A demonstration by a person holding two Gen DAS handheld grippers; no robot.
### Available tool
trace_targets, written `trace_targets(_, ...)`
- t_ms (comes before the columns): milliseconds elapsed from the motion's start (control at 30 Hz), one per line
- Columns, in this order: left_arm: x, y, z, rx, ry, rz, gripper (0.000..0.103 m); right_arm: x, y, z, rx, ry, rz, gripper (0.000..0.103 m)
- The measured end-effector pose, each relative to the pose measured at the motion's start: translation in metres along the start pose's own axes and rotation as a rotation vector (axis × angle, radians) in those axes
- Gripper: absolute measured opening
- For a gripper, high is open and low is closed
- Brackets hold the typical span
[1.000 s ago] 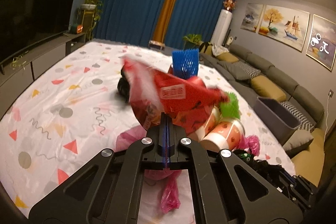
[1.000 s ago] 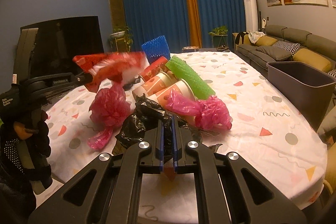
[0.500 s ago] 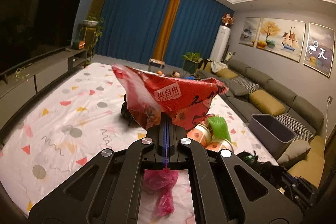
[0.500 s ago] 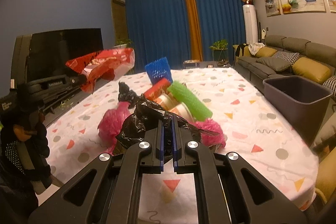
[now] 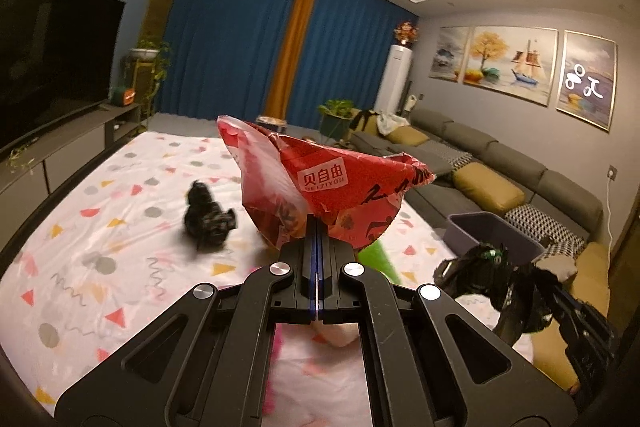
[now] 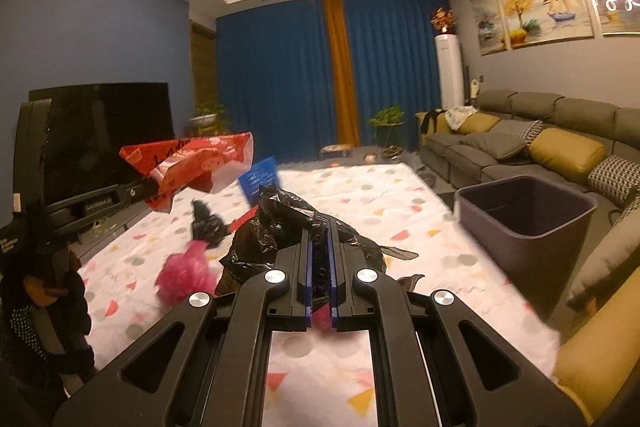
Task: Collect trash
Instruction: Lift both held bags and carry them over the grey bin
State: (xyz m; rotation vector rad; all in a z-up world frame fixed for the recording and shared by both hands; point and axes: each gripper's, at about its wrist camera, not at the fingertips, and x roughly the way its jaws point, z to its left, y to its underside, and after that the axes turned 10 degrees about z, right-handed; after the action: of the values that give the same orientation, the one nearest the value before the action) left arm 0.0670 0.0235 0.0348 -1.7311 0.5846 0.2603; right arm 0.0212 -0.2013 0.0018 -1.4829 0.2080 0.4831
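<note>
My left gripper [image 5: 316,227] is shut on a red snack wrapper [image 5: 320,187], held up above the table; the same red snack wrapper [image 6: 188,167] hangs at the left in the right wrist view. My right gripper [image 6: 319,239] is shut on a crumpled black plastic bag [image 6: 288,227], also lifted; that black plastic bag [image 5: 480,267] shows at the right of the left wrist view. A grey trash bin [image 6: 528,215] stands open beside the table's right edge. On the tablecloth lie a small black bag [image 5: 206,215], a pink bag [image 6: 184,271], a green foam net [image 5: 376,255] and a blue net [image 6: 260,179].
The table [image 5: 100,227] has a white cloth with coloured shapes. A grey sofa with yellow cushions [image 6: 560,147] runs along the right wall. A TV on a low cabinet [image 5: 48,67] lines the left. A gloved hand [image 6: 40,291] holds the left tool.
Both grippers have risen well above the table with their loads. The cups, nets and pink bags on the cloth have dropped low in both views. The bin now sits nearer in view.
</note>
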Motion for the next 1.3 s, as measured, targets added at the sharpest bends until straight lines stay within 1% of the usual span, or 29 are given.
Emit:
trace_targets(200, 0.011, -0.008, -0.036, 0.042, 0.048, 0.001, 0.0, -0.006, -0.011, -0.035, 0.034, 0.063, -0.036, 0.007)
trace_targets(467, 0.04, -0.02, -0.093, 0.084, 0.131, 0.016, 0.0, -0.01, -0.023, -0.085, 0.065, 0.168, -0.076, 0.007)
trace_targets(633, 0.061, -0.024, -0.137, 0.116, 0.178, 0.021, 0.0, -0.012, -0.035, -0.118, 0.083, 0.245, -0.108, 0.007)
trace_targets(800, 0.095, -0.029, -0.184, 0.143, 0.218, 0.045, 0.0, -0.013, -0.046, -0.15, 0.106, 0.332, -0.148, 0.007)
trace_targets(1033, 0.147, -0.034, -0.236, 0.161, 0.252, 0.078, 0.0, 0.003, -0.061, -0.194, 0.141, 0.403, -0.171, 0.007)
trace_targets(1233, 0.183, -0.033, -0.267, 0.196, 0.249, 0.1, 0.0, 0.022, -0.064, -0.218, 0.147, 0.431, -0.157, 0.007)
trace_targets(1300, 0.194, -0.032, -0.271, 0.2, 0.247, 0.111, 0.0, 0.03, -0.064, -0.223, 0.155, 0.433, -0.144, 0.007)
